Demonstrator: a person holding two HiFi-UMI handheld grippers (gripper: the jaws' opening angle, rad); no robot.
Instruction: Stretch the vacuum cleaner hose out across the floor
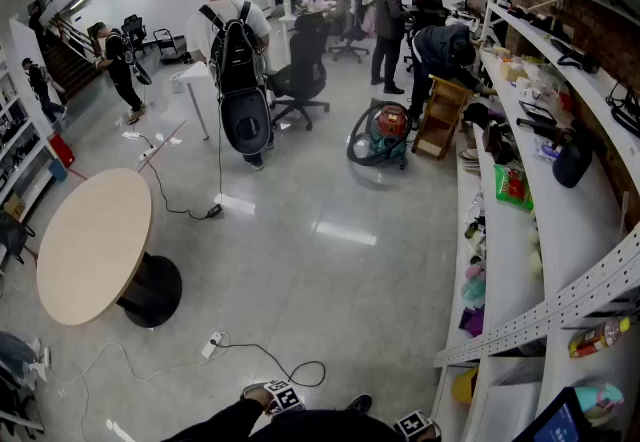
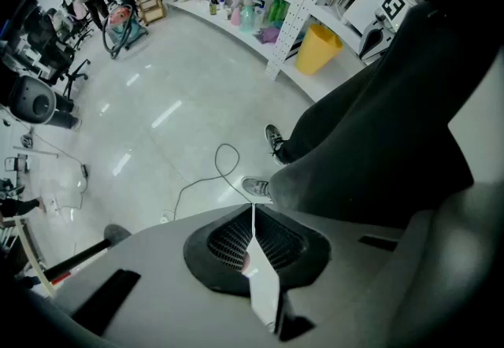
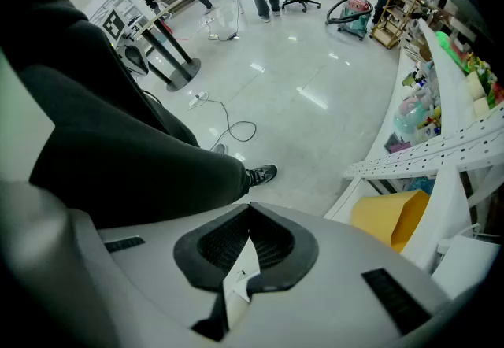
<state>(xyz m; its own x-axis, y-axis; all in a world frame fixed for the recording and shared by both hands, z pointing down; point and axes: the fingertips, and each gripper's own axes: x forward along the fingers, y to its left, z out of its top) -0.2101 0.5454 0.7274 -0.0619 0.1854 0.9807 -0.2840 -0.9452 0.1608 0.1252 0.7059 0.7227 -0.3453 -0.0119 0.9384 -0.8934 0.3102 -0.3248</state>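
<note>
Nearest, the left hand-held gripper (image 2: 253,212) and the right hand-held gripper (image 3: 250,216) point down at the floor (image 1: 330,260), jaws together on nothing. A thin cable (image 1: 300,370) lies just ahead. Far across the floor, beside the right-hand shelves (image 1: 510,260), the vacuum cleaner (image 1: 390,130) stands with its hose (image 1: 357,152) looped against it. Judged status: stretching not started; approach, grasp and pull-out all remain.

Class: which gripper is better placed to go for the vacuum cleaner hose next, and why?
Right, narrowly. Both the left gripper and right gripper are shut, empty and far off, but the vacuum cleaner and its hose lie ahead nearer the right side.
</note>
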